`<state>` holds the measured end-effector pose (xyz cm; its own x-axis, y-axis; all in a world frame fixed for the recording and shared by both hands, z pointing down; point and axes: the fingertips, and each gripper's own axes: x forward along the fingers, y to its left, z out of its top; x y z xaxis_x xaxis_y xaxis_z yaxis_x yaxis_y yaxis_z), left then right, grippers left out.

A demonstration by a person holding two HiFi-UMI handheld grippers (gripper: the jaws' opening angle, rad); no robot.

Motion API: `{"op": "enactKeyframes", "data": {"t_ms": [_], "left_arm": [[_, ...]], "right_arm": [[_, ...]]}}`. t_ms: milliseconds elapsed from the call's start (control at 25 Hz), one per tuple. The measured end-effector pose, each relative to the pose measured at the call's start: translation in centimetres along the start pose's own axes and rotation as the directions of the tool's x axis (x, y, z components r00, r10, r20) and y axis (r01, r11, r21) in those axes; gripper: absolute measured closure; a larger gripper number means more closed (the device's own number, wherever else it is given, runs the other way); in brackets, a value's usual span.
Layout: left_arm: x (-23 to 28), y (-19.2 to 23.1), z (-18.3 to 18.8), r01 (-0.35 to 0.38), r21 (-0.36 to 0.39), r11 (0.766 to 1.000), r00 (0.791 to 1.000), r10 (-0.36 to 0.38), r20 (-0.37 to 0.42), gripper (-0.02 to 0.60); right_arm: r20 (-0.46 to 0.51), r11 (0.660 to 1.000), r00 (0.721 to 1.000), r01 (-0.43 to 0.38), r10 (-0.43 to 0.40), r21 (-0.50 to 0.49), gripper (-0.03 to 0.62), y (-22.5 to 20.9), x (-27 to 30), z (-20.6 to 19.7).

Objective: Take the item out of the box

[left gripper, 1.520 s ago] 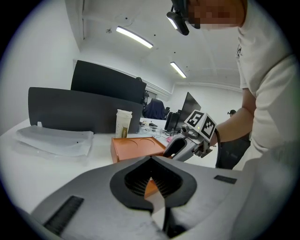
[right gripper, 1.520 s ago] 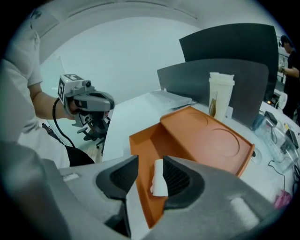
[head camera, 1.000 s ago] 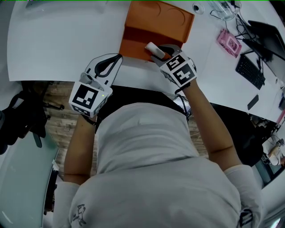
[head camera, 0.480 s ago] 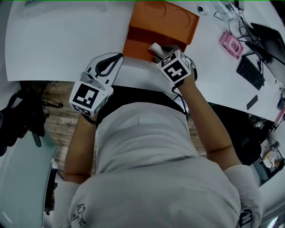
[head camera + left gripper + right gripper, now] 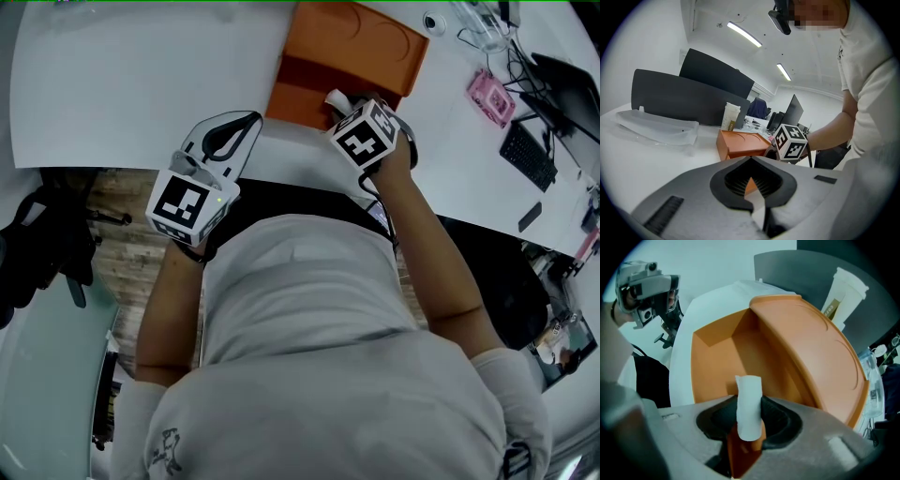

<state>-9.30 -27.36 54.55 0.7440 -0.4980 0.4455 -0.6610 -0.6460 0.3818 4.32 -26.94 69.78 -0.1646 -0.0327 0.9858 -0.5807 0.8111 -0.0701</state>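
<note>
1. On the white table (image 5: 141,84), by its near edge, the orange box (image 5: 366,42) lies open with its lid folded away to the far side.
2. Left claw (image 5: 750,164): tips pressed together, nothing between them. It hangs over the table edge, well apart from the box, idle.
3. Right claw (image 5: 750,420): points straight down into the near compartment of the box. Its jaws have just been closing with the white item (image 5: 748,390) between them. The pads look to be pinching it on both sides, though how firmly they press is hard to judge.
4. White item: a small upright roll, low inside the box, not yet lifted out.
5. Step in hand: securing the grasp. The next move calls for a firm pinch, then a straight lift clear of the box wall.
</note>
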Motion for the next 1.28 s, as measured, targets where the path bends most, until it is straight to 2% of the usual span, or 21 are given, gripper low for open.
{"op": "enactKeyframes", "data": {"t_ms": [360, 920, 1120, 1280], "left_arm": [[-0.6, -0.6, 0.4, -0.004, 0.01, 1.0, 1.0, 0.004, 0.015, 0.583], [-1.9, -6.0, 3.5, -0.022, 0.097, 0.995, 0.997, 0.014, 0.082, 0.583], [-2.5, -7.7, 4.6, -0.042, 0.114, 0.993, 0.994, 0.03, 0.109, 0.583], [-3.0, -9.2, 5.8, -0.053, 0.14, 0.989, 0.991, 0.034, 0.129, 0.583]], "right_arm": [[0.047, 0.999, 0.999, -0.029, 0.028, 0.039, 0.448, 0.4, -1.3, 0.2], [0.237, 0.997, 0.971, -0.002, -0.016, 0.074, 0.448, -0.1, -8.7, 0.1], [0.319, 0.997, 0.947, 0.004, -0.028, 0.075, 0.448, 0.0, -12.1, 0.9], [0.399, 0.997, 0.915, 0.033, -0.056, 0.063, 0.448, -0.4, -15.5, 1.3]]}}
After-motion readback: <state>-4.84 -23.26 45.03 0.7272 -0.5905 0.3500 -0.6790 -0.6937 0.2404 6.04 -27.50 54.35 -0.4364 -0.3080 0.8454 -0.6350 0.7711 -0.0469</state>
